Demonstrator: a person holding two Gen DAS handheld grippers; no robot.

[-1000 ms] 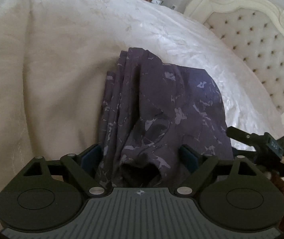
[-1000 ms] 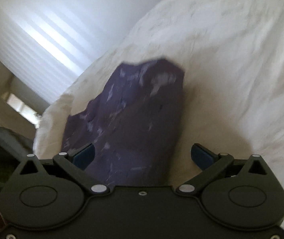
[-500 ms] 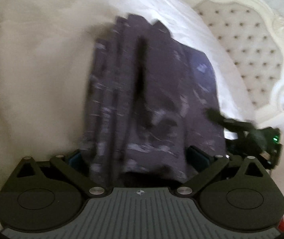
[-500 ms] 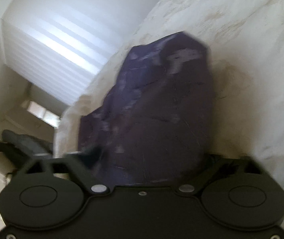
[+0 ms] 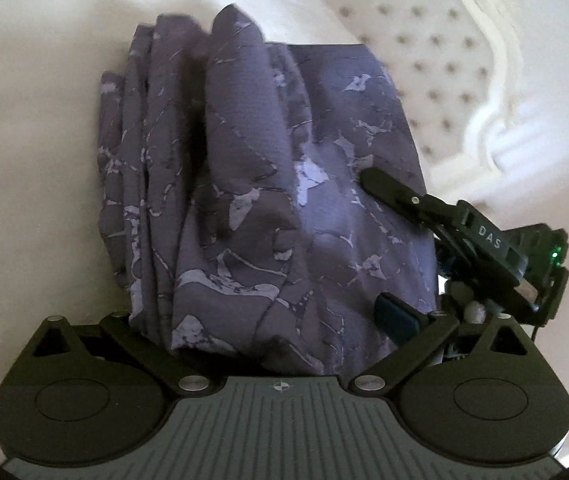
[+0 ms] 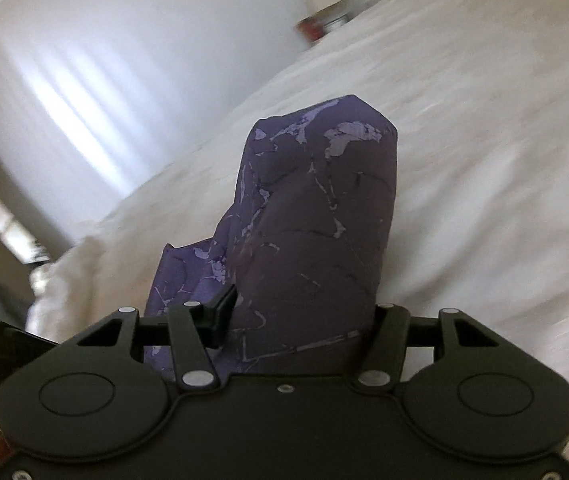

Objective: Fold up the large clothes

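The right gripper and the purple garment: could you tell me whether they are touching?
Touching. In the right wrist view, the right gripper has its fingers closed in against the purple garment, the left finger pressing into the cloth with no gap.

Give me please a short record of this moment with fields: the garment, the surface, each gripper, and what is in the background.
garment: purple patterned garment, bunched in folds, lifted at the near end
surface: white bedspread
left gripper: open, fingers wide on both sides of the cloth
right gripper: closed on the cloth, holding one end up
right gripper seen from left camera: enters from the right, touching the fabric
background: tufted white headboard; bright window blinds
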